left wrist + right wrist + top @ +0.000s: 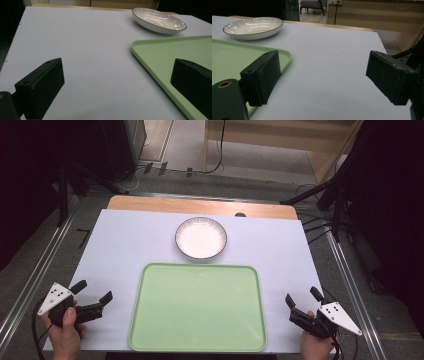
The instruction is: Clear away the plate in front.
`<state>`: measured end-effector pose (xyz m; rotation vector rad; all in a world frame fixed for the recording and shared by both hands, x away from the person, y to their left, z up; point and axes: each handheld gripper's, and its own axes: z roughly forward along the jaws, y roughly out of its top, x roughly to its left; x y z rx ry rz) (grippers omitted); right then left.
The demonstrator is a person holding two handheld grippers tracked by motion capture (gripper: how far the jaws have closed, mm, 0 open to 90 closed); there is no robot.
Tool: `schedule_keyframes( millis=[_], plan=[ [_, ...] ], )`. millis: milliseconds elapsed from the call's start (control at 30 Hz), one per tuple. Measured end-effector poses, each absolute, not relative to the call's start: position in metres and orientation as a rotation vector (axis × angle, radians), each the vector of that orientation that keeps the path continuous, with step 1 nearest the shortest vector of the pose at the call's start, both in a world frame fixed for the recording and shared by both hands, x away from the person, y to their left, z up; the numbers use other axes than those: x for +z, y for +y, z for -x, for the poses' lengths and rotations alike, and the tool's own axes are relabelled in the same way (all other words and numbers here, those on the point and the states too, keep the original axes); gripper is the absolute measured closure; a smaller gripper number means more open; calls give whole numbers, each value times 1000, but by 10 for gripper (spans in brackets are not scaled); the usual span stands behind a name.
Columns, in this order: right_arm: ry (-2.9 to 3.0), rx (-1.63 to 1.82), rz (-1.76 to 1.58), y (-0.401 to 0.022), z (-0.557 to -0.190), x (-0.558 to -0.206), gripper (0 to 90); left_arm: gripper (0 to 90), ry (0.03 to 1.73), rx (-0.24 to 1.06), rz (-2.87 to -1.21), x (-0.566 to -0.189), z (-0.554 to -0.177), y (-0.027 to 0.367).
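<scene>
A light green tray [150, 330] lies empty at the middle front of the white table sheet. Just beyond it sits an empty white bowl [201, 238] with a dark rim. My left gripper [92, 291] rests near the front left corner, left of the tray, open with nothing between its jaws. My right gripper [302, 297] is at the front right, right of the tray, also open and empty. In the left gripper view the tray edge [150, 62] and bowl [160, 21] lie ahead to the right. In the right gripper view the tray [227, 57] and bowl [253, 27] lie to the left.
The white sheet [125, 245] covers a wooden table whose far edge [200, 207] shows. Metal rails [40, 265] run along both sides. Dark stands and cables [320, 195] crowd the floor beyond the table.
</scene>
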<state>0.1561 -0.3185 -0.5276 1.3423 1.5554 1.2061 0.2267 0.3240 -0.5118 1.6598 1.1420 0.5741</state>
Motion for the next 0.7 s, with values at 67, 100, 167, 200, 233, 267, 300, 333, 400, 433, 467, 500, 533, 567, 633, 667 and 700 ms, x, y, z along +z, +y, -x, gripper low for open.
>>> schedule_keyframes(
  millis=[67,100,167,200,233,267,300,333,400,433,467,500,533,567,633,667,700],
  plan=[
    [1554,1203,-1341,-319,-156,-528,129,0,1138,578,-1659,-510,-226,322],
    [1554,1203,-1341,-319,-156,-528,129,0,1138,578,-1659,-510,-226,322],
    [1547,1204,-1345,-319,-155,-528,129,0,1129,560,-1656,-507,-228,318],
    [1538,1203,-1348,-319,-154,-528,129,0,1128,561,-1670,-505,-230,314],
    [1537,1201,-1343,-318,-153,-528,129,0,1106,542,-1674,-500,-233,308],
    [1536,1199,-1343,-318,-153,-527,129,0,1096,533,-1671,-497,-234,303],
    [1535,1199,-1339,-317,-152,-527,129,0,1084,525,-1669,-494,-235,299],
    [1535,1201,-1335,-317,-152,-527,129,0,1079,517,-1669,-492,-236,295],
    [1537,1202,-1330,-317,-152,-527,129,0,1069,503,-1668,-489,-238,291],
    [1532,1205,-1334,-316,-151,-526,129,0,1068,485,-1671,-487,-240,285],
    [1532,1207,-1332,-317,-151,-526,129,0,1060,473,-1676,-483,-245,277],
    [1532,1207,-1332,-317,-151,-526,129,0,1060,473,-1676,-483,-245,277],
    [1533,1208,-1330,-317,-150,-526,129,0,1051,463,-1680,-480,-248,272],
    [1533,1212,-1328,-317,-150,-525,129,0,1045,451,-1683,-478,-251,268],
    [1527,1220,-1328,-317,-149,-525,129,0,1027,425,-1702,-469,-261,254],
    [1528,1220,-1323,-317,-149,-525,129,0,1018,423,-1710,-467,-265,249],
    [1528,1220,-1323,-317,-149,-525,129,0,1018,423,-1710,-467,-265,249]
  ],
)
